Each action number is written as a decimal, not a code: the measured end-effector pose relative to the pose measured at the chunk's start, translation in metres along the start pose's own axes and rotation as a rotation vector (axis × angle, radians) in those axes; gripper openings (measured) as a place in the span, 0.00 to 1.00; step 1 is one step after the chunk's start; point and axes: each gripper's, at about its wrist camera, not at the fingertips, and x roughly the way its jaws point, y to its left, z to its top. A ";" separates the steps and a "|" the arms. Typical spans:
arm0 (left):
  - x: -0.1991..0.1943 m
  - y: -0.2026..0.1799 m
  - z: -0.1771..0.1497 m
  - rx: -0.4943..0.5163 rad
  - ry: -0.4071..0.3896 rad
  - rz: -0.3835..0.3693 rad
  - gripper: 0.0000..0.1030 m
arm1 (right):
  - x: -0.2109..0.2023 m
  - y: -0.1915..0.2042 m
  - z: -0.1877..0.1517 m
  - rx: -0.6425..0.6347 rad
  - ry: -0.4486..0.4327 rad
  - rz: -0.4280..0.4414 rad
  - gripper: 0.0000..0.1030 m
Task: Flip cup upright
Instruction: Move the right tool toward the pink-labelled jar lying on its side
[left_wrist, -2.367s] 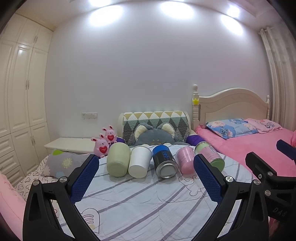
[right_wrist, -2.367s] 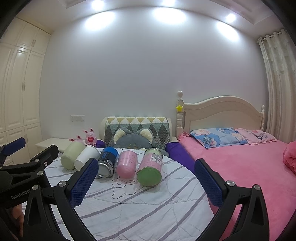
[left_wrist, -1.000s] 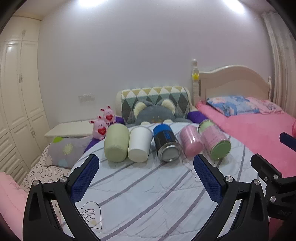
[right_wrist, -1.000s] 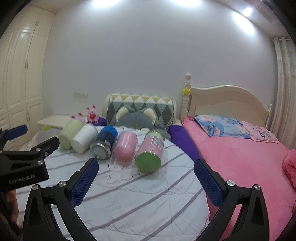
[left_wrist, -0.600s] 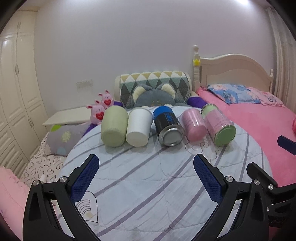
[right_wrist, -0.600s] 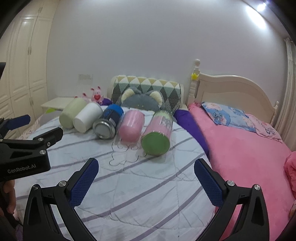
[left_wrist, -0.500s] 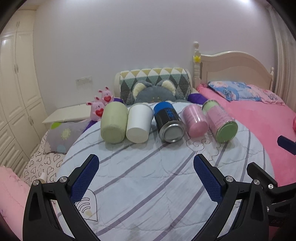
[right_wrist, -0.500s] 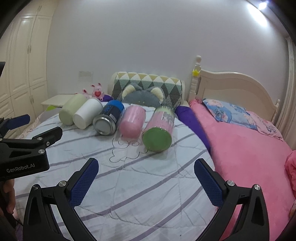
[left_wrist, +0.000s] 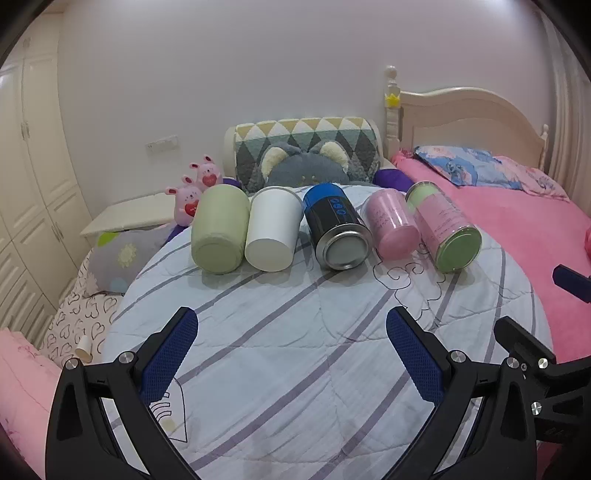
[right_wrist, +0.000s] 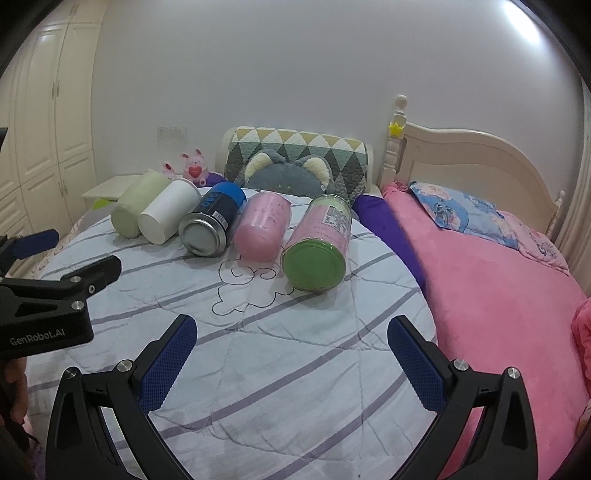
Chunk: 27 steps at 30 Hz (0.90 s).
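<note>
**Five cups on their sides, both jaws wide & empty**

Cup mouths face the headboard, hidden from me; I see bottoms only. Text on the green-bottomed cup (right_wrist: 320, 242) too small to read. Row across the striped quilt (left_wrist: 295, 350), L to R: pale green cup (left_wrist: 219, 234), white cup (left_wrist: 272, 233), blue/black can (left_wrist: 338, 230), pink cup (left_wrist: 393, 225), then green-bottomed. Long axes run roughly toward me, bottoms nearest. My left gripper (left_wrist: 291, 356) & right gripper (right_wrist: 291, 360) hang short of the row, touching nothing.
</note>
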 end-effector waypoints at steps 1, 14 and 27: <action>0.001 0.000 0.001 0.000 0.005 -0.002 1.00 | 0.001 0.000 0.003 0.001 0.000 0.004 1.00; 0.022 -0.006 0.044 0.021 0.017 -0.051 1.00 | 0.030 -0.014 0.048 0.006 -0.004 -0.012 1.00; 0.067 -0.021 0.088 0.024 0.044 -0.045 1.00 | 0.097 -0.053 0.083 0.067 0.085 -0.041 1.00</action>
